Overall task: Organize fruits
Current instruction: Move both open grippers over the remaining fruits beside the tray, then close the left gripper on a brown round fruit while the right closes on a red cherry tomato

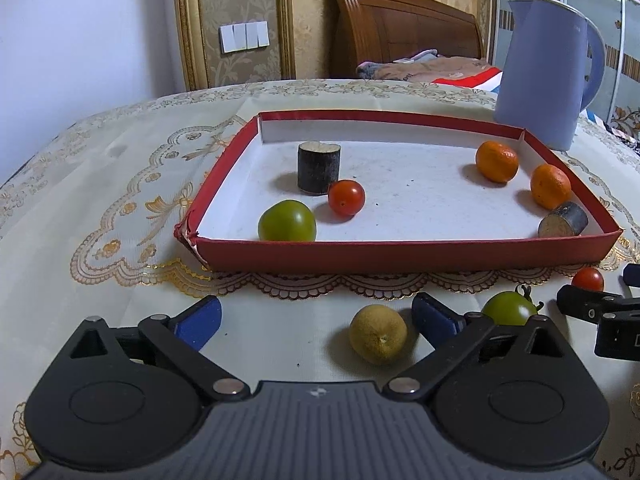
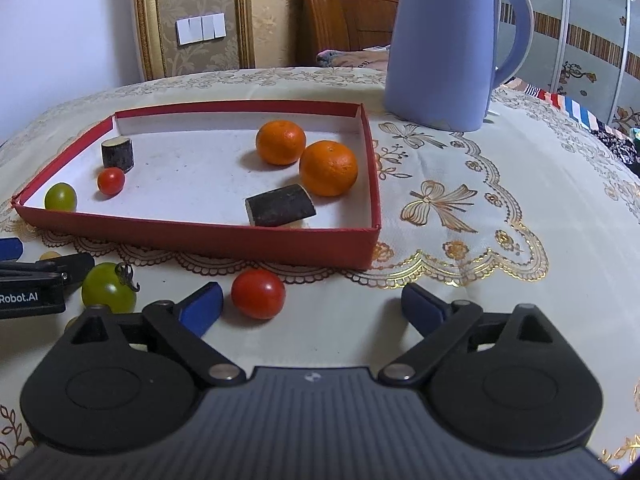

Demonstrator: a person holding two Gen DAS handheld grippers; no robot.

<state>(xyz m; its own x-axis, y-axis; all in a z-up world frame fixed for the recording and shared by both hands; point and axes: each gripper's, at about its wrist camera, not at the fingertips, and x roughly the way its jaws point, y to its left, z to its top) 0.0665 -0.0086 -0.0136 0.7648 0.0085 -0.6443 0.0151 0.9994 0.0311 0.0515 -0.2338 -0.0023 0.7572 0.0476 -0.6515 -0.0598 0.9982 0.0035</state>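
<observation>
You have two oranges (image 2: pixel 280 142) (image 2: pixel 328 168) in the red tray (image 2: pixel 256 242), two dark cut cylinders (image 2: pixel 117 154) (image 2: pixel 280 205), two red tomatoes – one in the tray (image 2: pixel 111 181), one on the surface (image 2: pixel 258 294) – two green tomatoes (image 2: pixel 60 197) (image 2: pixel 108 287) split likewise, one yellowish fruit (image 1: pixel 378 335), and one blue jug (image 2: pixel 440 44).

Kettle (image 1: pixel 544 76) behind tray (image 1: pixel 400 254); kiwi (image 1: pixel 378 334) before it.

Home bedroom — wooden headboard (image 1: pixel 404 28), bedding (image 1: pixel 432 68).
</observation>
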